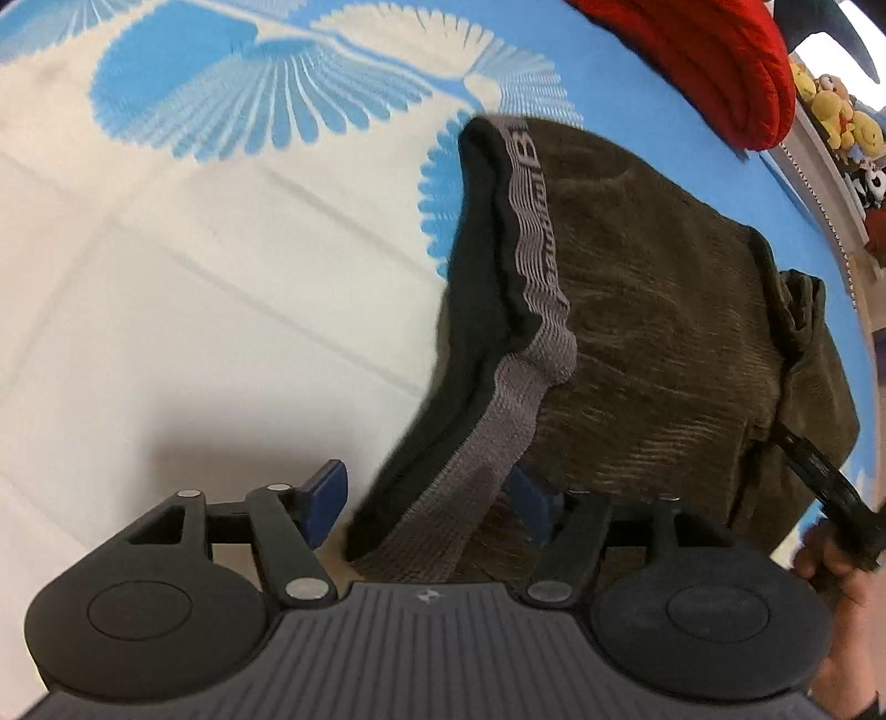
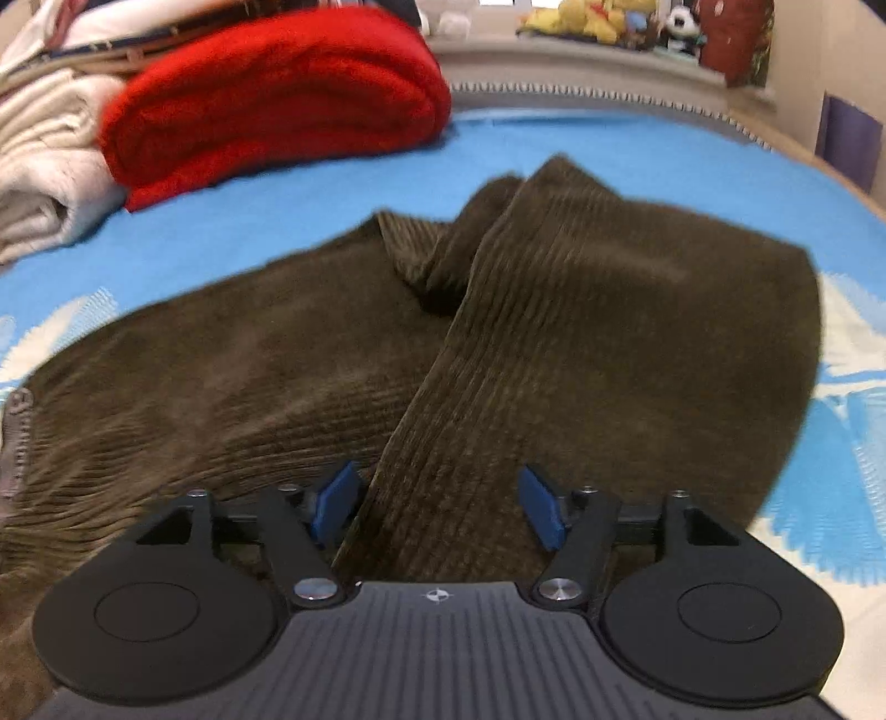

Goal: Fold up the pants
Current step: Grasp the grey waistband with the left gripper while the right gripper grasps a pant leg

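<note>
Dark olive corduroy pants (image 1: 653, 310) lie on a blue and white bedspread (image 1: 166, 277). Their grey elastic waistband (image 1: 498, 404) with a black inner lining runs down into my left gripper (image 1: 426, 498). The left jaws stand open with the waistband between the blue pads (image 1: 324, 493). In the right wrist view the pants (image 2: 277, 360) are bunched, and a folded leg strip (image 2: 498, 343) runs down between the open blue pads (image 2: 540, 512) of my right gripper (image 2: 437, 504). The other gripper (image 1: 830, 487) and a hand show at the right edge of the left wrist view.
A folded red blanket (image 2: 277, 94) and a cream blanket (image 2: 39, 166) lie at the far side of the bed. Plush toys (image 2: 598, 22) stand on a shelf behind. The bed's edge (image 2: 609, 97) runs along the back.
</note>
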The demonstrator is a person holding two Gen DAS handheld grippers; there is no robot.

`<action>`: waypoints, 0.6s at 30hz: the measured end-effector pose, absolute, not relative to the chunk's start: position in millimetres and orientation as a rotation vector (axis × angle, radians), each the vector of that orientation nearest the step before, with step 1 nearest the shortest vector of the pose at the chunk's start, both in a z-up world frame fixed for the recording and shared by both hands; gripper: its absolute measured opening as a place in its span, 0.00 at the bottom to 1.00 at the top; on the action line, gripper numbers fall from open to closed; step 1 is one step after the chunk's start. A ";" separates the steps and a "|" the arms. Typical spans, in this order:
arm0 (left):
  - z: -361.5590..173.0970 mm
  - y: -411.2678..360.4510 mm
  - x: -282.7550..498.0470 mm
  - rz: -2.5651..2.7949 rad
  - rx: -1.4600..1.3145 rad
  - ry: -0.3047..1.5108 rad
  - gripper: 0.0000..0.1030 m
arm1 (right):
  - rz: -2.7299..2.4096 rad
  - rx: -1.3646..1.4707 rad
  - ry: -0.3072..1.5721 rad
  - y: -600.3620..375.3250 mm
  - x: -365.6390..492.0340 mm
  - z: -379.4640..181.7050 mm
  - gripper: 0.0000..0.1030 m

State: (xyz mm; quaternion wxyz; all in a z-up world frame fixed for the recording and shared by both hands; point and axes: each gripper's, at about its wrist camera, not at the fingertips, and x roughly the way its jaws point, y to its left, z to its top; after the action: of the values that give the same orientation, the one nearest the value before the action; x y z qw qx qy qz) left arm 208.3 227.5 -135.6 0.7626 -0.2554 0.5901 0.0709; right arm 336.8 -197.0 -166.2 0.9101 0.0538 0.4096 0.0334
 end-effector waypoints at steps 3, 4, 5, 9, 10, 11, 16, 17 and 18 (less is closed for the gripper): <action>-144.6 215.3 209.6 0.109 -0.505 1.326 0.69 | 0.054 0.067 0.842 -190.4 348.4 -173.5 0.66; -148.0 210.4 210.4 0.099 -0.469 1.337 0.69 | 0.038 0.033 0.835 -188.1 349.1 -173.5 0.53; -150.0 204.9 210.5 0.098 -0.415 1.342 0.69 | 0.023 0.015 0.835 -188.5 349.6 -173.1 0.38; -155.8 194.6 206.9 0.107 -0.354 1.343 0.69 | 0.025 0.075 0.865 -215.3 343.5 -157.8 0.07; -155.5 190.9 205.7 0.100 -0.334 1.336 0.69 | 0.015 0.073 0.858 -225.0 340.1 -146.8 0.06; -155.6 185.9 203.2 0.093 -0.310 1.324 0.69 | 0.004 0.087 0.838 -237.5 333.6 -132.4 0.06; -135.8 171.5 190.2 0.015 -0.258 1.261 0.38 | -0.052 0.254 0.695 -309.3 264.9 -49.4 0.06; -123.8 167.6 187.4 -0.007 -0.250 1.231 0.32 | -0.060 0.283 0.672 -323.7 243.6 -36.9 0.06; -111.5 164.5 182.9 -0.021 -0.234 1.195 0.29 | -0.066 0.300 0.657 -334.8 221.9 -27.8 0.06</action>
State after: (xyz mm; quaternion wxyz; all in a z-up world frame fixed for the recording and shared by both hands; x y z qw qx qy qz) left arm 182.9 164.5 -111.5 0.8202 -0.1100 0.5614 -0.0097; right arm 221.9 -334.8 -27.8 0.9349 0.1468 0.3215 -0.0325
